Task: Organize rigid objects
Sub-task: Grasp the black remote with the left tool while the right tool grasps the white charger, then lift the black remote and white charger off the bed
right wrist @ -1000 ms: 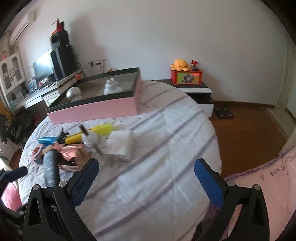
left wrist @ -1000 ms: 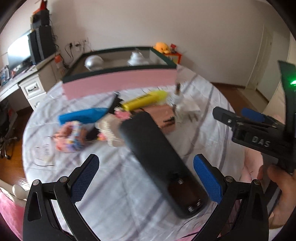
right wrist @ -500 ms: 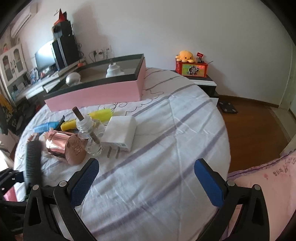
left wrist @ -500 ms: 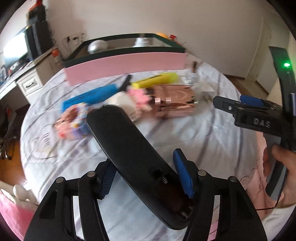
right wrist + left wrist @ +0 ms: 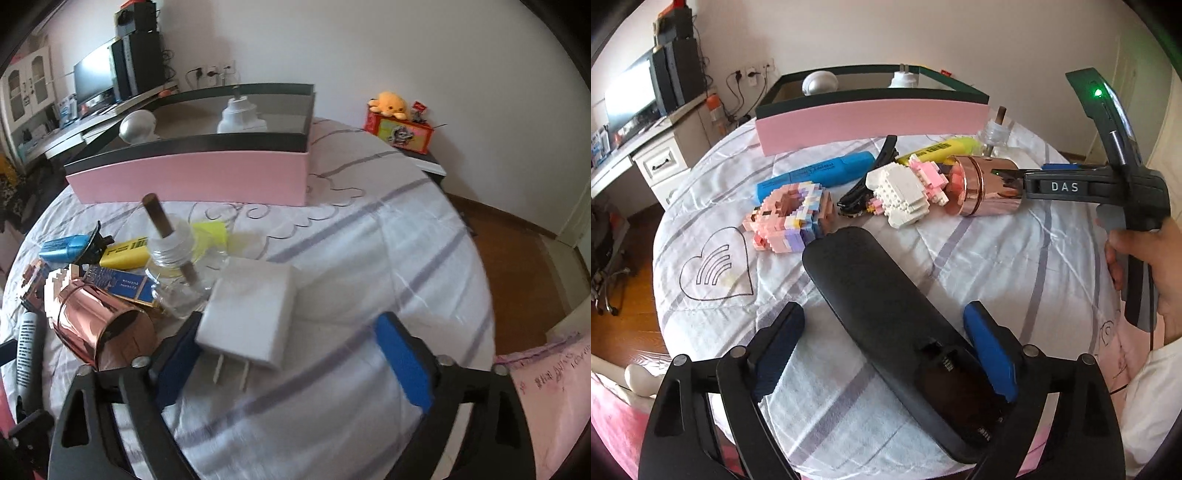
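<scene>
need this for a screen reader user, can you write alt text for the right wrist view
The right hand-held gripper, jaws closing, reaches around a white plug adapter lying on a striped white cloth. Beside the adapter lie a clear glass bottle, a rose-gold cup and highlighters, with a pink box behind them.

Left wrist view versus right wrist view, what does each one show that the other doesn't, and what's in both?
Only the left wrist view shows the heart drawing on the sheet and the hand holding the right claw.

Only the right wrist view shows the white plug adapter and the orange plush toy.

Both show the pink box, the rose-gold cup and the black remote.
</scene>
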The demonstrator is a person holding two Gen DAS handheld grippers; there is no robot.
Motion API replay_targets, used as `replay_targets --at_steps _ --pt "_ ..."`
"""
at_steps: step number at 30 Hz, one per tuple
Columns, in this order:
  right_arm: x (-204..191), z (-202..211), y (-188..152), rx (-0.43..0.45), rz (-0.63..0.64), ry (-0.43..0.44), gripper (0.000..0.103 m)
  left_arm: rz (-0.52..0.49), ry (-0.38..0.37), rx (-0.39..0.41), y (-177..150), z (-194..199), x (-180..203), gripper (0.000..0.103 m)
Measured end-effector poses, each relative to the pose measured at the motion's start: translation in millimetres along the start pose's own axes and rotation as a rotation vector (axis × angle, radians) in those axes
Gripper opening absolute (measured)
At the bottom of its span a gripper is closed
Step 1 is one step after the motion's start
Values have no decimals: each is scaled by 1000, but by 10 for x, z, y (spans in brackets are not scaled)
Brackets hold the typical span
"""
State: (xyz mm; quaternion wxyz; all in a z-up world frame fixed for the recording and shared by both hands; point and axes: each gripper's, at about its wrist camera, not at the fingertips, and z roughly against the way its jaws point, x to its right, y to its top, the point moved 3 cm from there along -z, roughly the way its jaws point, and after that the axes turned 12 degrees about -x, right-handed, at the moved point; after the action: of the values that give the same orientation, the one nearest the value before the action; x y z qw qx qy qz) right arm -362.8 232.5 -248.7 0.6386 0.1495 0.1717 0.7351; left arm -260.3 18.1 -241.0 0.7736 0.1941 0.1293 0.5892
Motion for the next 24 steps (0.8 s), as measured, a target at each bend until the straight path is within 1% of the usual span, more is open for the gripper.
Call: replay_targets --at_steps 1,2,3,4,5,7,9,12,13,14,16,18,20,21,24 --pt "-15 13 2 9 10 10 72 0 -1 7 4 1 -3 82" --pt "-25 22 6 12 19 24 66 -3 -8 14 3 7 -6 79" --pt "-21 40 1 13 22 39 56 -5 -17 20 -2 23 -10 71" --pt "-21 55 -5 14 24 44 47 0 -22 26 1 41 -17 66" --pt "-20 68 -8 14 26 56 41 5 -24 31 6 52 -27 65" --pt "1 112 -73 8 22 72 41 8 -33 37 13 72 -53 60" --pt "-21 160 -149 11 33 63 41 8 -45 37 11 87 -68 60" --pt "-43 168 -200 20 37 43 41 25 -40 25 26 49 -66 65" --pt "-40 153 -192 21 34 38 41 28 -30 17 35 25 -53 68" --pt "-49 145 -181 25 32 29 41 23 -14 12 40 4 -30 69" --pt "-61 131 -153 27 33 16 41 12 20 6 52 -25 13 74" --pt "-67 102 -132 29 37 7 41 14 45 -1 63 -46 39 75" --pt "-54 91 -124 33 29 11 42 7 55 15 61 -24 57 66" --pt "-47 86 -124 34 25 15 43 11 44 29 46 2 46 61" --pt "-55 97 -136 35 27 14 43 16 -11 38 15 47 6 54"
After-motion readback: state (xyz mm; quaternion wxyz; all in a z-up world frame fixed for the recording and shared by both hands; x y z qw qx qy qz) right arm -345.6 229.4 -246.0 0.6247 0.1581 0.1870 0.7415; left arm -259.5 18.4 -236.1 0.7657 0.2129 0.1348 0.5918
